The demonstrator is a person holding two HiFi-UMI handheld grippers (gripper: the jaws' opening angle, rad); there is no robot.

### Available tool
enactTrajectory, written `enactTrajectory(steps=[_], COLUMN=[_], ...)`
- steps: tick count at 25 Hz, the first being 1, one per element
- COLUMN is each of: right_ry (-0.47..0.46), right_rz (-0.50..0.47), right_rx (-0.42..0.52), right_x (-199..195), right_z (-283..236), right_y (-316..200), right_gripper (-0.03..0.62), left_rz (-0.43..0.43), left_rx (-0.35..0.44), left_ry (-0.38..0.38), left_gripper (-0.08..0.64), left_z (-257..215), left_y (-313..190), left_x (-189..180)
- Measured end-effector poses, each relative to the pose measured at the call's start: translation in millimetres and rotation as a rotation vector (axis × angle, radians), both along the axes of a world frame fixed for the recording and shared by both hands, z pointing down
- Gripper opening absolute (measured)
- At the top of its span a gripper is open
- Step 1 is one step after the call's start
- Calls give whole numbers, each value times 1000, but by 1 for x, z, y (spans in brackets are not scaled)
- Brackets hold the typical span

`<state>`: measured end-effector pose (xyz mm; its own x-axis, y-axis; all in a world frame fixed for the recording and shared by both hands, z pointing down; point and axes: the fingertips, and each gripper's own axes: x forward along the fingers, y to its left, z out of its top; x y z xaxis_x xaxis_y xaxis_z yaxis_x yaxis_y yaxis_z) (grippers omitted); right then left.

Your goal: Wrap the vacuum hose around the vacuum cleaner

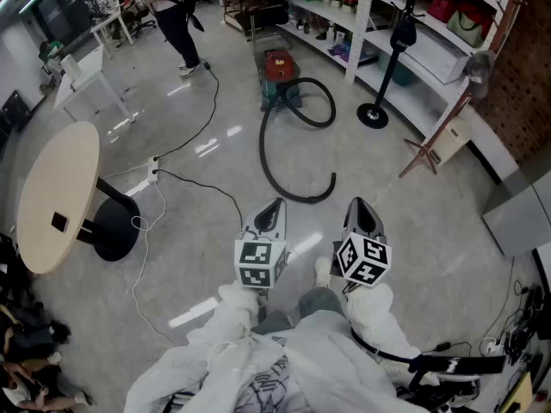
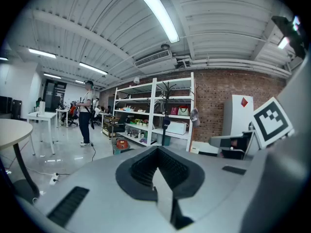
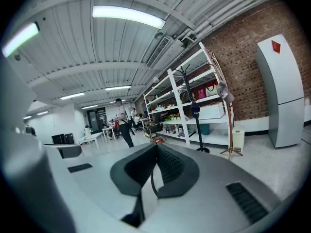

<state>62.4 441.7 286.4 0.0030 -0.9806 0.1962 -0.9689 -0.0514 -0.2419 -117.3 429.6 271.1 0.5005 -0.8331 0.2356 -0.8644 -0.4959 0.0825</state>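
Vacuum cleaner (image 1: 277,65): stood on the floor at its far edge, beside the shelving (image 1: 430,54). Vacuum hose (image 1: 263,162): lay loose on the floor, looped beside the cleaner, long axis running from it toward the tongs, free end hooked rightward. Left tongs (image 1: 275,202), right tongs (image 1: 356,201): closed, empty, side by side, aimed at the hose.

Glossy grey floor (image 1: 413,231) — red vacuum cleaner (image 1: 277,65), its black hose (image 1: 263,153) (sprawled in loose curves), a power strip (image 1: 154,169).
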Motion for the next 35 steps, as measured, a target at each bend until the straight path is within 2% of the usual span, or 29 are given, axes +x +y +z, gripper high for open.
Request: enactTrajectory(steps=[9, 17, 22, 26, 29, 32, 35], right_ry=[-16, 6, 21, 20, 25, 23, 18], right_rz=[-35, -155, -242, -286, -337, -418, -530], right_rx=[-1, -3, -44, -94, -135, -194, -270], right_x=[69, 123, 145, 143, 126, 106, 89], right_z=[5, -9, 8, 42, 91, 167, 274], right_y=[-137, -279, -344, -385, -412, -436, -455], right_gripper=[14, 14, 14, 14, 14, 14, 14], left_rz=[-56, -115, -169, -185, -192, -180, -141], left_rx=[-2, 4, -15, -47, -84, -105, -108], left_ry=[-28, -33, -34, -35, -48, -70, -81], left_gripper=[2, 2, 2, 2, 2, 2, 2], left_z=[-1, -16, -4, 36, 79, 152, 253], left_y=[-124, -249, -304, -338, -366, -395, -422], left_x=[58, 121, 136, 131, 121, 113, 110])
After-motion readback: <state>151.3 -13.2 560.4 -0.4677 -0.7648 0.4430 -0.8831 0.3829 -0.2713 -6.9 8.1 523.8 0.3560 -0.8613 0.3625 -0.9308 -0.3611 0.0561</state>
